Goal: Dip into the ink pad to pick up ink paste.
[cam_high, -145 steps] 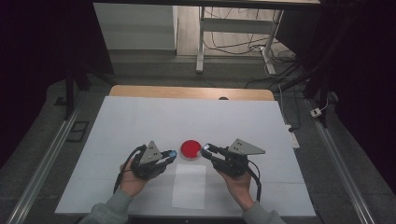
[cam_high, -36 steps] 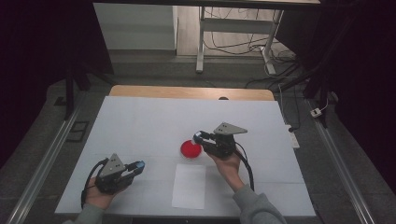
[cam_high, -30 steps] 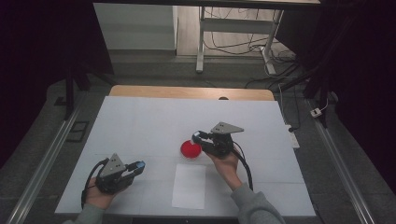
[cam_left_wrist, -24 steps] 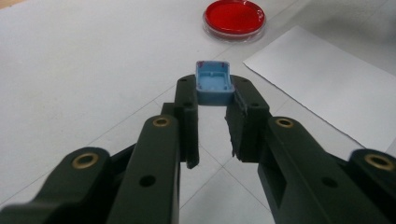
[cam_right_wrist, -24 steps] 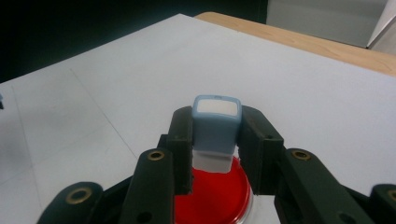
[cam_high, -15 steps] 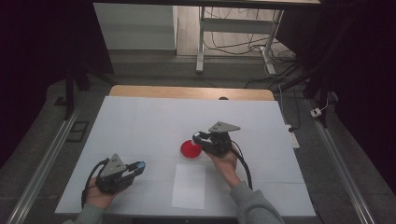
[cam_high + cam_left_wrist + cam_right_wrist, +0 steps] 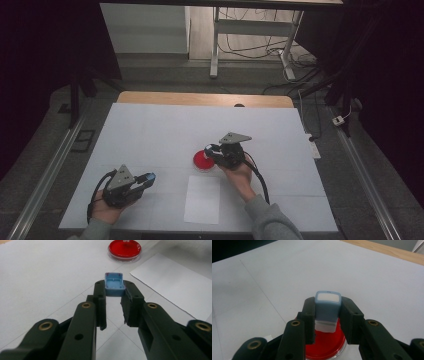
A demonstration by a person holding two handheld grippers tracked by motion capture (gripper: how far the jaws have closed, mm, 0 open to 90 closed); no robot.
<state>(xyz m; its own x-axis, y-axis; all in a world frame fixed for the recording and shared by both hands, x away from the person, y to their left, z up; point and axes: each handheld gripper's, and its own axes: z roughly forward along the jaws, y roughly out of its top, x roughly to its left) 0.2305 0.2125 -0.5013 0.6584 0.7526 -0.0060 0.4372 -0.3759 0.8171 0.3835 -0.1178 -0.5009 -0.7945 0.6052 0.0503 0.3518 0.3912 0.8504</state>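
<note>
White-covered table (image 7: pixel 150 130), a strip of bare wood (image 7: pixel 200 99) along its far edge. Beyond the far edge: floor with a metal frame leg (image 7: pixel 216 42) and loose cables (image 7: pixel 260 47). Dark surroundings either side; metal rails (image 7: pixel 47 175) run along the floor left and right of the table.

Sheet of white paper (image 7: pixel 202 199) lies flat near the near edge, between the two hands, nothing on it. In the left gripper view the same sheet (image 7: pixel 175 287) lies to the right of the jaws, apart from them.

Round shallow dish (image 7: pixel 202 161) with clear rim and red contents, just beyond the paper's far edge. Whether the red is liquid or solid, cannot tell.

Right gripper (image 7: pixel 210 150) held by the right hand (image 7: pixel 239 172), its tip over the near-right rim of the dish. Jaws closed on a small blue-and-white block (image 7: pixel 327 310); blue upper part with pale face toward the camera, white lower part. The dish (image 7: pixel 324 345) sits directly beneath the block in the right gripper view; contact with the red surface not discernible.

Left gripper (image 7: pixel 148 177) held by the left hand (image 7: pixel 107 210) at the near-left of the table, well apart from dish and paper. Jaws pinch a small blue hollow cap (image 7: pixel 114 284) at their tips, open side toward the camera. Dish (image 7: pixel 124 248) visible far ahead
</note>
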